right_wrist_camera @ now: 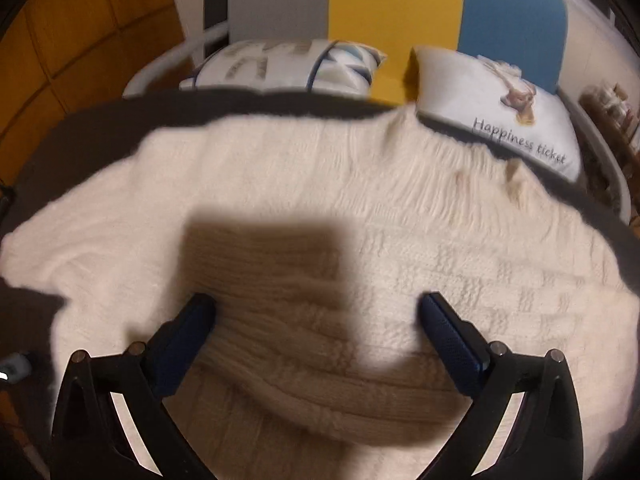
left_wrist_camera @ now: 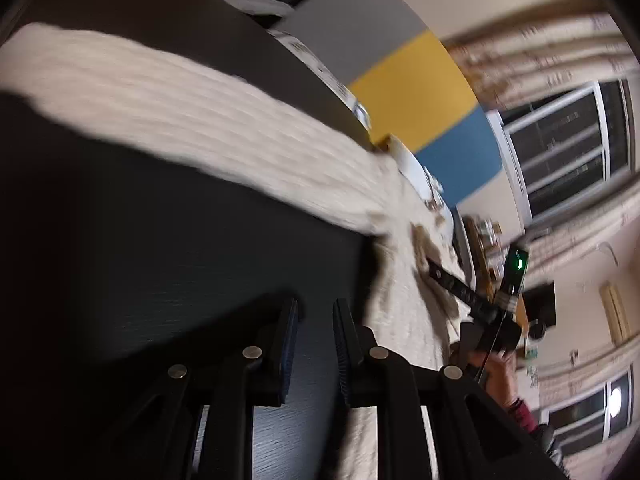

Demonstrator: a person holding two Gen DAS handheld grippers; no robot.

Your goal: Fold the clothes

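While the cream knit sweater (right_wrist_camera: 320, 200) lies spread across the dark table (right_wrist_camera: 100, 120), filling the middle of the right wrist frame, I hold my right gripper (right_wrist_camera: 316, 312) just over it, jaws wide apart and holding nothing. My left gripper (left_wrist_camera: 316, 320), at lower centre of its frame, has jaws nearly closed, nothing between them. A sleeve (left_wrist_camera: 180, 112) stretches toward upper left. Blurred; no finished fold shows, so most folding seems left.

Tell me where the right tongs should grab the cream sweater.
Probably the ribbed hem of the cream sweater, coming down from above: it lies flat between the open right tongs, and its thick edge gives a firm bite.
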